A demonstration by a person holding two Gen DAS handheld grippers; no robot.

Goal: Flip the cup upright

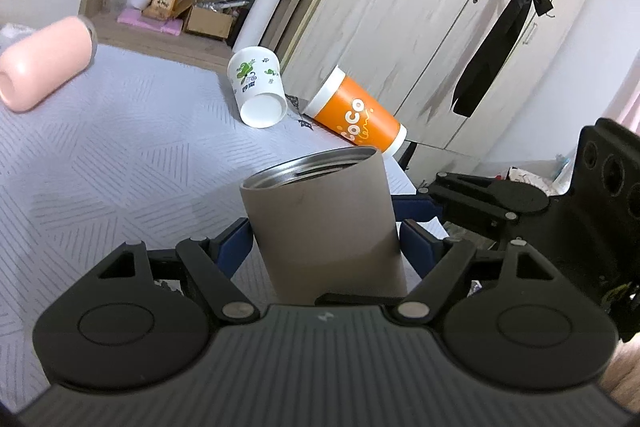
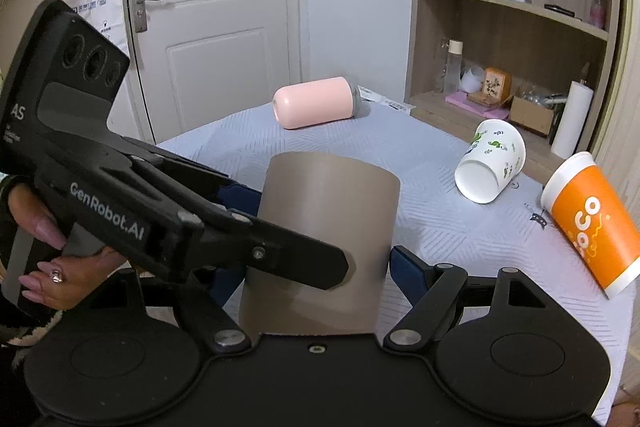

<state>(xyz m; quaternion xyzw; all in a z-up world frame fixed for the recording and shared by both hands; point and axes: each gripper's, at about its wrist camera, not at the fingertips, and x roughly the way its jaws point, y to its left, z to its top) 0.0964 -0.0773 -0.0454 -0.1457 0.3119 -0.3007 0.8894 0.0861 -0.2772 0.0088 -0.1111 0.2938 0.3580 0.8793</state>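
Four cups: one taupe tumbler (image 1: pixel 324 223), one pink tumbler (image 2: pixel 314 101), one white paper cup (image 2: pixel 491 161) with green prints, one orange paper cup (image 2: pixel 590 223).
Two grippers: left gripper (image 1: pixel 326 247) clamped on the taupe tumbler's sides; right gripper (image 2: pixel 316 267) with blue pads (image 2: pixel 408 273) at the same tumbler, contact unclear.
Taupe tumbler: matte cylinder, steel-lined open mouth up in the left wrist view; held between both grippers over the near part of the table (image 2: pixel 432 227).
Other three cups: lying on their sides beyond the taupe tumbler; the orange one at the table's edge.
Hidden: taupe tumbler's base behind the gripper bodies; the left gripper crosses its wall in the right wrist view.
Table cover: pale, quilted, ribbed line pattern.
Hand (image 2: pixel 44 259): grips the left gripper's handle, partly cut off.
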